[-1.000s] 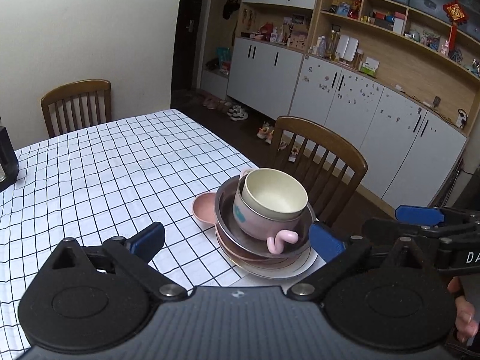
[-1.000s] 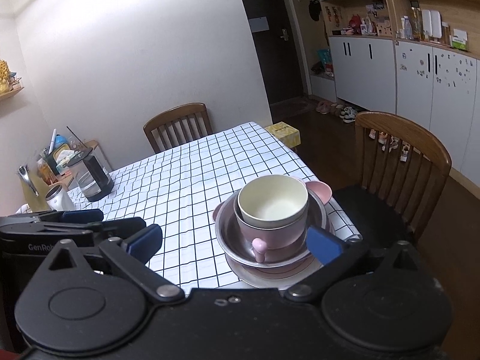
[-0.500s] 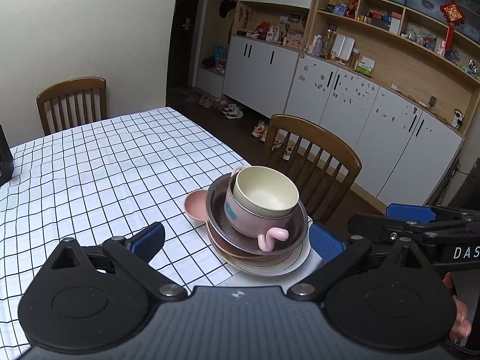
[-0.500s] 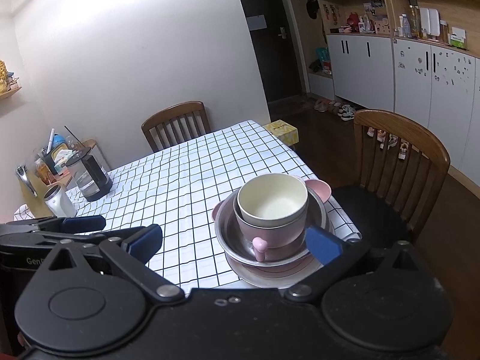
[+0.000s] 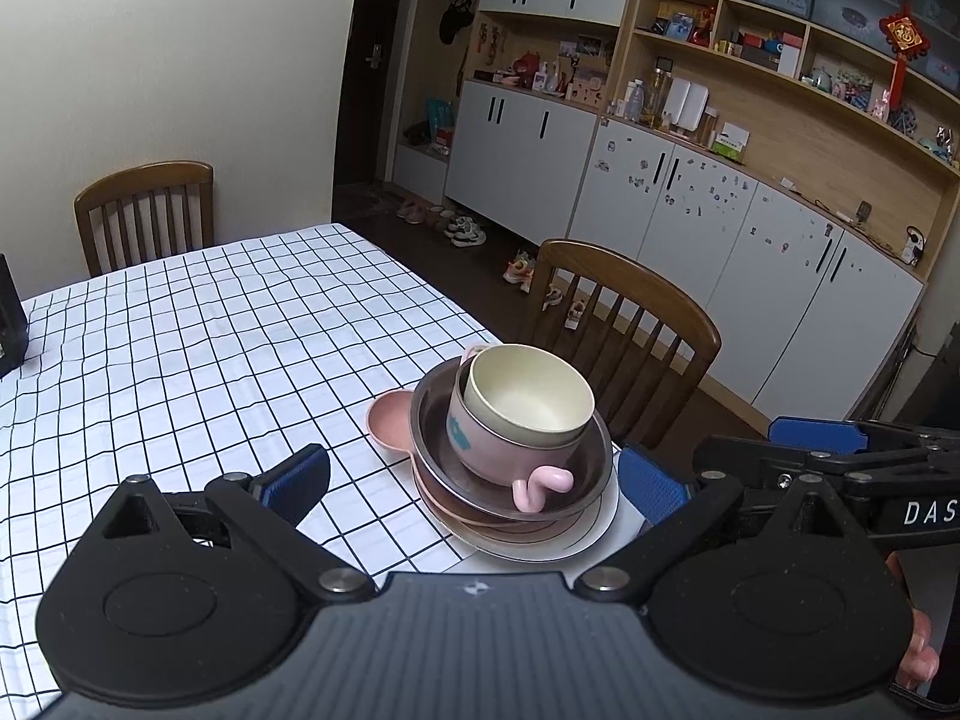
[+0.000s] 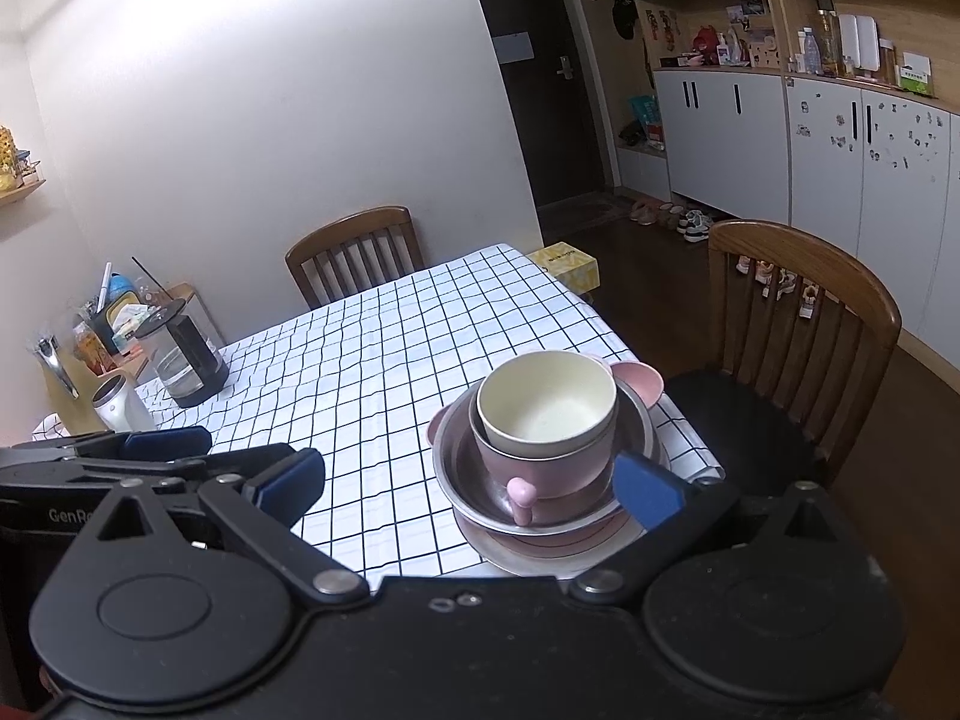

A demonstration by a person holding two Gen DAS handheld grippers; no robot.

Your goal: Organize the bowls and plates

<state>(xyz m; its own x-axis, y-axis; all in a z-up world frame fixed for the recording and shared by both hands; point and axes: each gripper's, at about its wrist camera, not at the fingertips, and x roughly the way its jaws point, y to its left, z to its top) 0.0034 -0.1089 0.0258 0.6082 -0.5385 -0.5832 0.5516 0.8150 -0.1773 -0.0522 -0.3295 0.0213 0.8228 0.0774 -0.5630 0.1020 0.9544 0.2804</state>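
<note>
Crockery's piled near the bench (image 6: 372, 360) corner: cream bowl (image 5: 528, 394) nested in pink handled bowl (image 5: 486, 447), steel bowl (image 5: 594, 468), white plate (image 5: 591, 531) underneath. Both our tools, left tool (image 5: 474, 480) and right tool (image 6: 468, 480), hang released, grasping nothing. We'd pinch the cream bowl's rim: probably light, stiff, slippery.

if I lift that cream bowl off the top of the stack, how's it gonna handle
The cream bowl probably lifts freely: it sits loosely nested in the pink handled cup. Its matte, thin-walled look suggests light and not brittle, though that's a guess. The stack leans in the metal bowl, so a sideways tug could shift what's beneath.
</note>
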